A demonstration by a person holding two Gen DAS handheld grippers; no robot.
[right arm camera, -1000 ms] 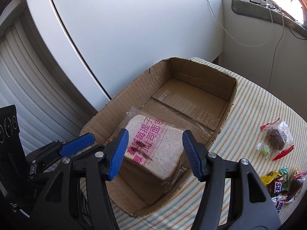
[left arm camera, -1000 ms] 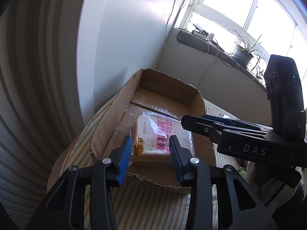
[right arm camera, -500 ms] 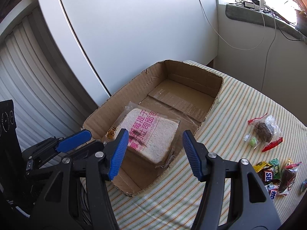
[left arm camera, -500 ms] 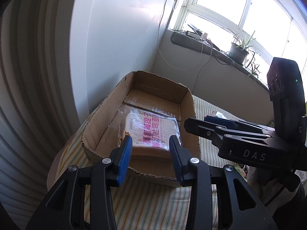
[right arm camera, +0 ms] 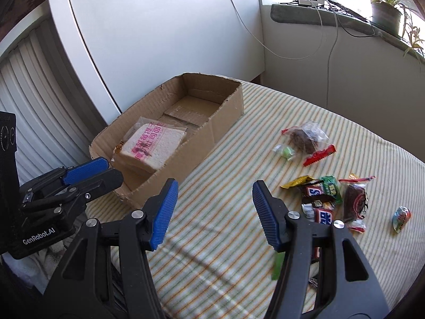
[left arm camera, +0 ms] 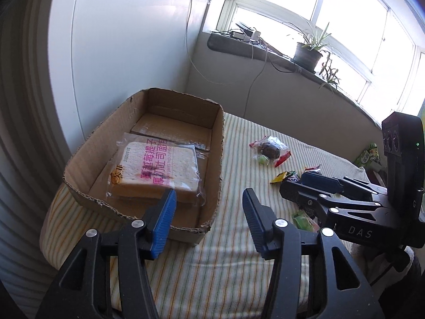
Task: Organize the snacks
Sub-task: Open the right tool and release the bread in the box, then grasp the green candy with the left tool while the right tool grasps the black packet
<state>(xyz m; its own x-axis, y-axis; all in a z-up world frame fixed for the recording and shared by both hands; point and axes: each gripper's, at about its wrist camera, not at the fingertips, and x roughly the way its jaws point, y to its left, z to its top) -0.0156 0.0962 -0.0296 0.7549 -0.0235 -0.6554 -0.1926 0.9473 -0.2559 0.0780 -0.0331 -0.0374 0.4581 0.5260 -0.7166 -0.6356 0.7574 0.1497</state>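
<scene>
My left gripper (left arm camera: 208, 212) was opening, empty, above the cardboard box's (left arm camera: 217, 159) corner; my right gripper (right arm camera: 213, 212) hung half-open, empty, short of scattered candies (right arm camera: 321, 196).

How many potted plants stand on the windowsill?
1 clear pot: the potted plant sits on the windowsill, right of the cables. Thin leaves farther right may belong to a second plant, but its pot is hidden.
</scene>
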